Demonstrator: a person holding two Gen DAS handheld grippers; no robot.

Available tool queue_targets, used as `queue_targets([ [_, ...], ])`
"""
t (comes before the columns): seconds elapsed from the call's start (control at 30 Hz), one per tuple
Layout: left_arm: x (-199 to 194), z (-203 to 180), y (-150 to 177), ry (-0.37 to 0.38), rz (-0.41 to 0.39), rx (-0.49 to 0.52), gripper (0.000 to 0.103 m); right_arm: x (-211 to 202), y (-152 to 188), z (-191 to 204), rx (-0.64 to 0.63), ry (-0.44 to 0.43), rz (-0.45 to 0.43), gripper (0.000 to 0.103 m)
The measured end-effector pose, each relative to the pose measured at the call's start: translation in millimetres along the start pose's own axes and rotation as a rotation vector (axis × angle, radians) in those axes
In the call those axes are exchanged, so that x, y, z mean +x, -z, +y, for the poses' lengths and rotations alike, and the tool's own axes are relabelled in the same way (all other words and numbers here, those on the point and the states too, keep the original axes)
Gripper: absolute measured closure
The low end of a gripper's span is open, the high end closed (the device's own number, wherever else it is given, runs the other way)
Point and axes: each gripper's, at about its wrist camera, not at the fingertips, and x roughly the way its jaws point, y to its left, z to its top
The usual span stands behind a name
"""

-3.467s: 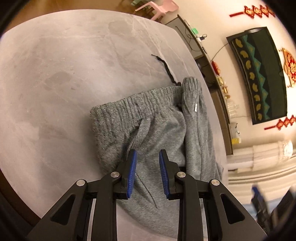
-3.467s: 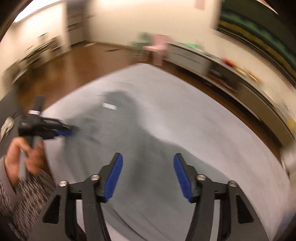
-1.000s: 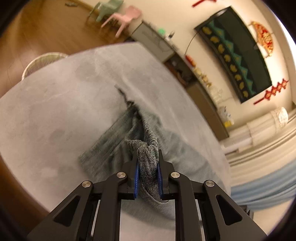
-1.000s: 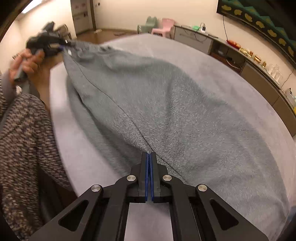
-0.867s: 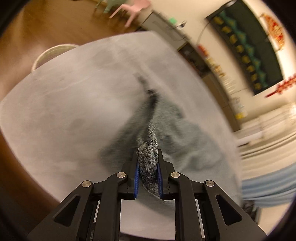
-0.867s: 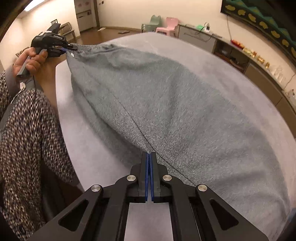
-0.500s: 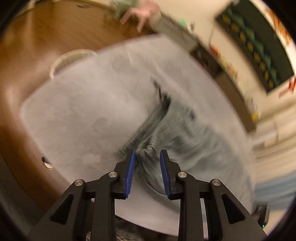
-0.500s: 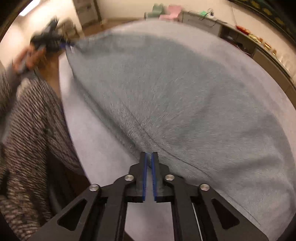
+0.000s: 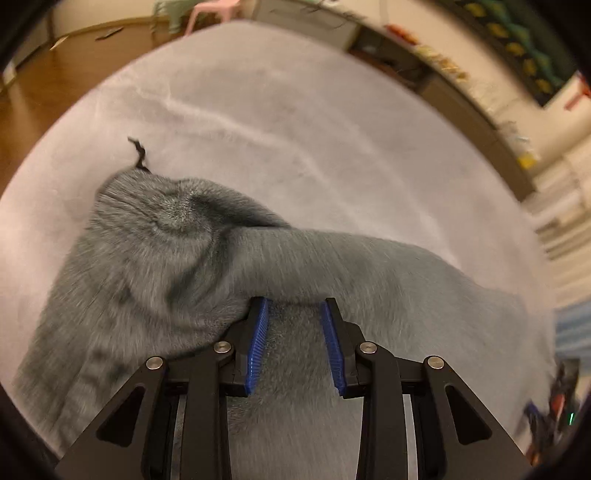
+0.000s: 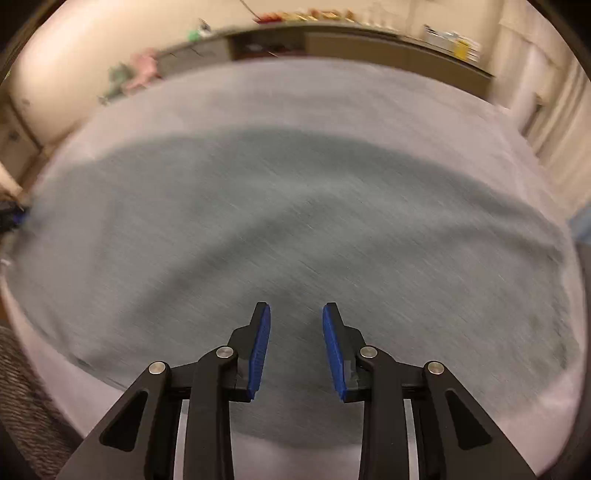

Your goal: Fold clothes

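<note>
Grey sweatpants (image 9: 177, 258) lie spread across the pale grey table (image 9: 295, 129), with a black drawstring (image 9: 138, 155) sticking out at the far left end. My left gripper (image 9: 294, 321) is open and empty just above the cloth. In the right wrist view the sweatpants (image 10: 295, 221) lie wide and flat, blurred by motion. My right gripper (image 10: 295, 321) is open and empty over their near edge.
A low cabinet (image 9: 424, 74) with small items runs along the far wall. Small pink and green chairs (image 9: 207, 11) stand on the wooden floor beyond the table. The person's patterned sleeve (image 10: 22, 406) shows at the lower left of the right wrist view.
Both grippers let go of the sweatpants and opened. The cloth, held up and stretched a second ago, now lies on the table. Both cameras have swung round.
</note>
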Motion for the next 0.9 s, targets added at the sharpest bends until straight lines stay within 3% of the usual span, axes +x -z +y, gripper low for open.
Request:
queue_targets([
  [0.1,11.4,-9.8,-24.3,-0.045,-0.03,0.01,0.077,15.9,-8.5,-0.1,-0.012,0.028,-0.052,0.071],
  [0.13,13.5,-10.8,-29.7,-0.052,-0.025,0.001,0.08,22.4,-13.9,0.6,-0.014,0.037,-0.079,0.065],
  [0.23,4.1,-10.9,-31.7,-0.024,-0.01,-0.057,0.083,30.1,-28.9,-3.0,0.049,0.035,-0.094,0.062],
  [0.3,-19.2,-19.1,-6.9,0.086,-0.037,-0.02,0.082,18.8,-33.9,-8.8,0.106,0.024,-0.12,0.062],
  [0.37,-38.6,-33.3,35.2,0.197,-0.014,0.082,0.08,6.6,-34.0,-26.1,0.162,0.039,-0.161,0.062],
  [0.4,-39.5,-37.0,51.5,0.216,0.007,0.118,0.08,5.0,-30.3,-46.7,0.207,0.065,-0.16,0.062],
  [0.47,-28.9,-42.3,88.2,0.224,0.062,0.186,0.08,26.4,-20.0,-76.4,0.323,0.116,-0.1,0.063],
  [0.53,-18.9,-40.6,106.4,0.205,0.06,0.212,0.085,45.8,-18.5,-98.2,0.377,0.13,-0.081,0.07],
  [0.6,-18.5,-39.8,108.6,0.169,0.038,0.23,0.085,47.0,-22.3,-103.0,0.385,0.092,-0.088,0.07],
  [0.7,-21.0,-35.3,113.0,0.176,0.015,0.212,0.079,28.7,-18.6,-105.6,0.469,0.084,-0.181,0.069],
  [0.77,-23.1,-31.9,116.1,0.188,0.001,0.193,0.078,8.4,-6.6,-114.4,0.557,0.099,-0.249,0.064],
  [0.8,-23.8,-32.0,117.8,0.198,-0.002,0.188,0.078,-2.2,3.7,-122.0,0.598,0.121,-0.261,0.055],
  [0.83,-24.9,-37.5,119.8,0.211,-0.003,0.195,0.076,-4.1,8.9,-123.8,0.628,0.135,-0.263,0.044],
  [0.9,-28.8,-56.1,124.0,0.236,-0.003,0.228,0.075,11.6,7.3,-117.4,0.639,0.103,-0.242,0.037],
])
